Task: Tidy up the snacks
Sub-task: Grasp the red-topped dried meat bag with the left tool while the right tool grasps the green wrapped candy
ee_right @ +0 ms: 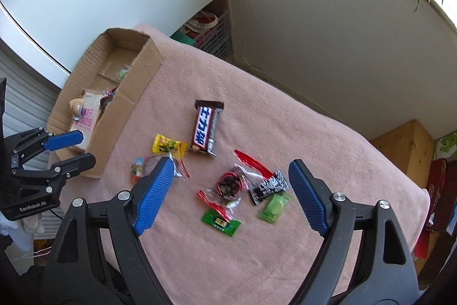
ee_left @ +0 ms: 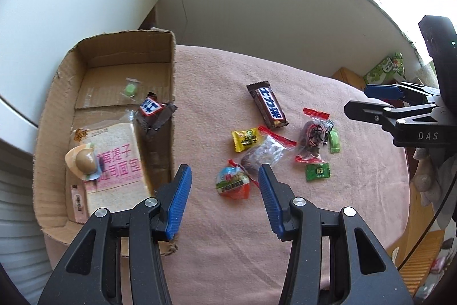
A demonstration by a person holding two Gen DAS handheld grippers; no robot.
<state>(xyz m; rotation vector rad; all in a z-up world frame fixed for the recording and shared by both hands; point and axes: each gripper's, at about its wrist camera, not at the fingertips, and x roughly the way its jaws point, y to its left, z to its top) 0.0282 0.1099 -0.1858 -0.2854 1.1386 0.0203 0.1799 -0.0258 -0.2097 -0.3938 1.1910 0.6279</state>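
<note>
The box (ee_left: pixel 51 116) sits at the left edge of the tabletop (ee_left: pixel 328 205), stiff cardboard, open on top. In it lie one bread pack (ee_left: pixel 114 162), soft and easily crushed, one small figure packet on top of the bread, one dark bar wrapper against the right wall, and one green sweet near the far end.

On the cloth-covered tabletop, mid-way, lies one chocolate bar (ee_right: pixel 206 130): firm, light, slick wrapper, probably best pinched across its width. Around it I count two clear bags with red seals, crinkly and soft, to be taken by the bulge; one round red-based candy; one yellow sweet; two green sweets; one black packet. All are light and slippery.

The left gripper (ee_left: pixel 225 190) hangs released and empty over the round candy. The right gripper (ee_right: pixel 231 192) is spread wide, empty, above the sweets.
</note>
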